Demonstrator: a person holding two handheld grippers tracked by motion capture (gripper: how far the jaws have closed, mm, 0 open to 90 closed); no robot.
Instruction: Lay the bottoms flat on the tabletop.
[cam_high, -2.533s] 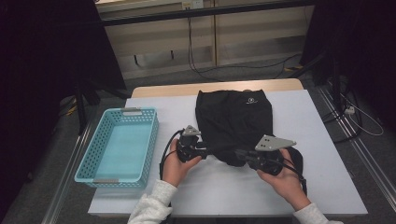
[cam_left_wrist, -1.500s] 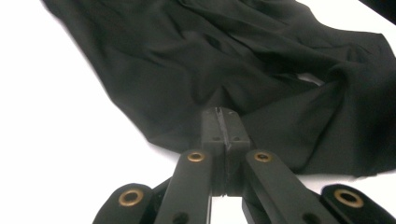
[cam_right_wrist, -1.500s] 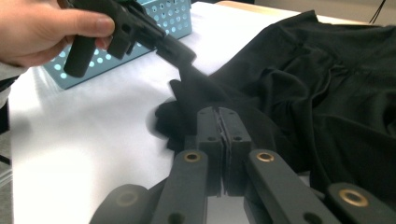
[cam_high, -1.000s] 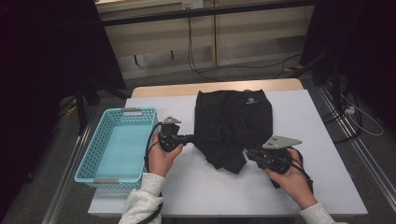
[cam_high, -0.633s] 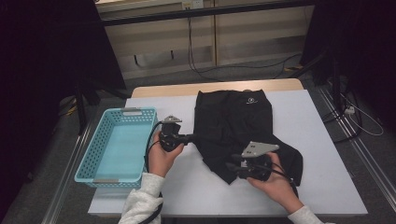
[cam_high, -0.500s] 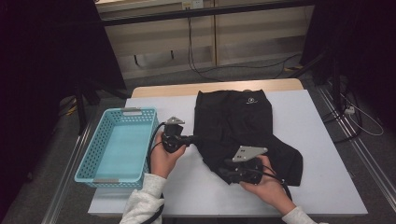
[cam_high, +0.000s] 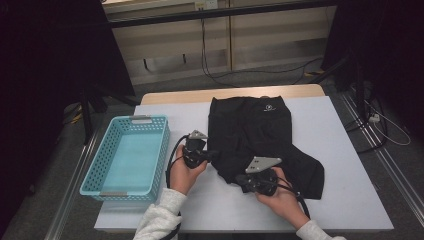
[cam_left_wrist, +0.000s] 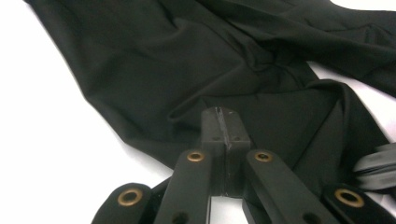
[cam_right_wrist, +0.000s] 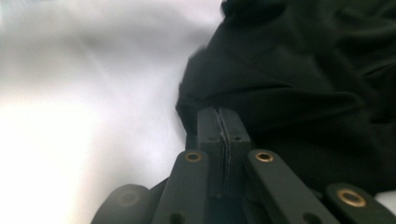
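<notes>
Left gripper (cam_high: 210, 155): jaws were seen pressed together on a fold at the left edge of the black garment (cam_high: 260, 135). Right gripper (cam_high: 239, 180): jaws had just been closing and were found clamped on the garment's near corner; the pinched cloth itself was hidden between the pads. The garment was spread mid-table (cam_high: 345, 150), its folds hard to make out, with a blue basket (cam_high: 131, 155) left of it.

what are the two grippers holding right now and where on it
Both hold the black garment. The left gripper is shut on a fold at its left edge; the right gripper has just closed its jaws on the near bottom edge.
</notes>
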